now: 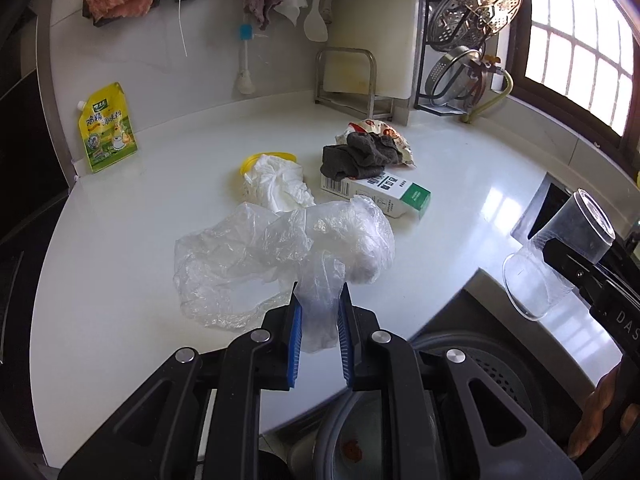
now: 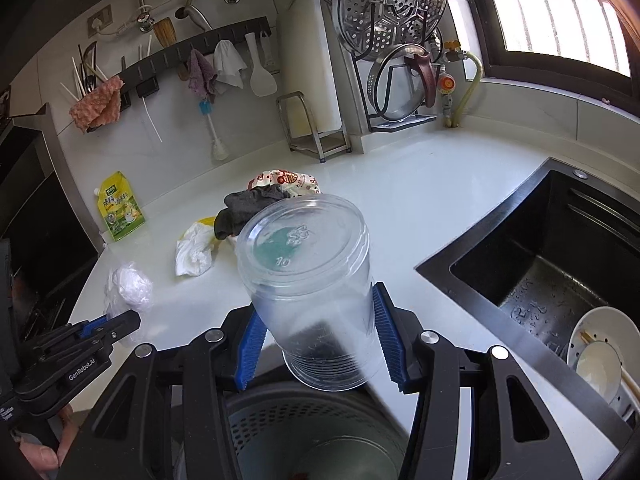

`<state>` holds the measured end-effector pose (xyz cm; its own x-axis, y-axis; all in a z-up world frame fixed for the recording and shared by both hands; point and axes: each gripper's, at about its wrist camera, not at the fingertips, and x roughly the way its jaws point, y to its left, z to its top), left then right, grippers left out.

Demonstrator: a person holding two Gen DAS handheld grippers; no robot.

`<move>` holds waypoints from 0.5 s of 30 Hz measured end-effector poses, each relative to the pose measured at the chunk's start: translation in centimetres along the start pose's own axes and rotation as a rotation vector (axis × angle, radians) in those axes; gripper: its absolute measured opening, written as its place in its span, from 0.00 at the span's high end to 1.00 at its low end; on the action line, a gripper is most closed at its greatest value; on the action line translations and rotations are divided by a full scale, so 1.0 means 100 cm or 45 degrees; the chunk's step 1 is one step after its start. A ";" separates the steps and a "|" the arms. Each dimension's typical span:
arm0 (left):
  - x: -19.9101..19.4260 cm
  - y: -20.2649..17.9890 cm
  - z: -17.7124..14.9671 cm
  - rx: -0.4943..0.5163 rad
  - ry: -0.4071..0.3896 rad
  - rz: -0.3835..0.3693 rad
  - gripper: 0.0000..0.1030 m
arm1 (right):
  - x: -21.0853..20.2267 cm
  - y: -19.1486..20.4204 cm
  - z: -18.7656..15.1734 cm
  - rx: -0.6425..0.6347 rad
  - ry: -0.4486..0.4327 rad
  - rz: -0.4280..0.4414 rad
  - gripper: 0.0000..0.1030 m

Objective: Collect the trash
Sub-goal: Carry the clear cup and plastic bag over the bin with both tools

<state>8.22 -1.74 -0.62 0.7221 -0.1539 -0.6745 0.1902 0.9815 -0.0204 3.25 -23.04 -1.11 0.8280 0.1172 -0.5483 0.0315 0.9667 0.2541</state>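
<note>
My left gripper (image 1: 320, 312) is shut on a crumpled clear plastic bag (image 1: 280, 252) at the counter's front edge; the bag also shows in the right wrist view (image 2: 128, 288). My right gripper (image 2: 318, 332) is shut on a clear plastic cup (image 2: 308, 276), held tilted above a grey bin (image 2: 316, 436); the cup shows in the left wrist view (image 1: 556, 264). On the white counter (image 1: 120, 240) lie a white tissue (image 1: 276, 184) on a yellow lid, a white and green carton (image 1: 384, 196), a dark grey sock (image 1: 360, 156) and a printed wrapper (image 1: 384, 132).
A yellow seasoning pouch (image 1: 108, 128) leans against the wall at the left. A black sink (image 2: 560, 264) with a white bowl lies at the right. A cutting board stand (image 1: 352, 80) and a steamer rack (image 1: 476, 4) stand at the back. The bin (image 1: 472, 364) is below the counter's edge.
</note>
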 end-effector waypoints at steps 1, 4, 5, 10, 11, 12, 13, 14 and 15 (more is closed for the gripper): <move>-0.005 -0.002 -0.005 0.009 0.002 -0.007 0.84 | -0.007 0.002 -0.006 -0.001 0.002 0.002 0.52; -0.019 -0.008 -0.018 0.028 -0.002 -0.018 0.84 | -0.026 0.007 -0.026 0.008 0.015 0.000 0.52; -0.023 -0.008 -0.022 0.028 0.001 -0.032 0.84 | -0.031 0.008 -0.033 0.010 0.024 -0.001 0.52; -0.041 -0.012 -0.042 0.032 0.004 -0.066 0.84 | -0.052 0.010 -0.065 0.001 0.069 -0.022 0.52; -0.043 -0.013 -0.046 0.034 0.008 -0.074 0.84 | -0.055 0.010 -0.070 -0.001 0.077 -0.023 0.52; -0.045 -0.015 -0.051 0.036 0.012 -0.082 0.84 | -0.059 0.010 -0.075 -0.003 0.084 -0.027 0.52; -0.047 -0.016 -0.054 0.040 0.017 -0.089 0.84 | -0.062 0.010 -0.080 -0.004 0.091 -0.029 0.52; -0.049 -0.017 -0.058 0.044 0.021 -0.096 0.84 | -0.065 0.010 -0.084 0.000 0.098 -0.032 0.52; -0.051 -0.019 -0.062 0.049 0.024 -0.104 0.84 | -0.069 0.009 -0.087 0.005 0.103 -0.033 0.52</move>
<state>0.06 -2.11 -1.77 0.6904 -0.2311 -0.6855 0.2739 0.9606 -0.0479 -7.30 -21.00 -4.09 0.7787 0.1105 -0.6175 0.0546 0.9687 0.2422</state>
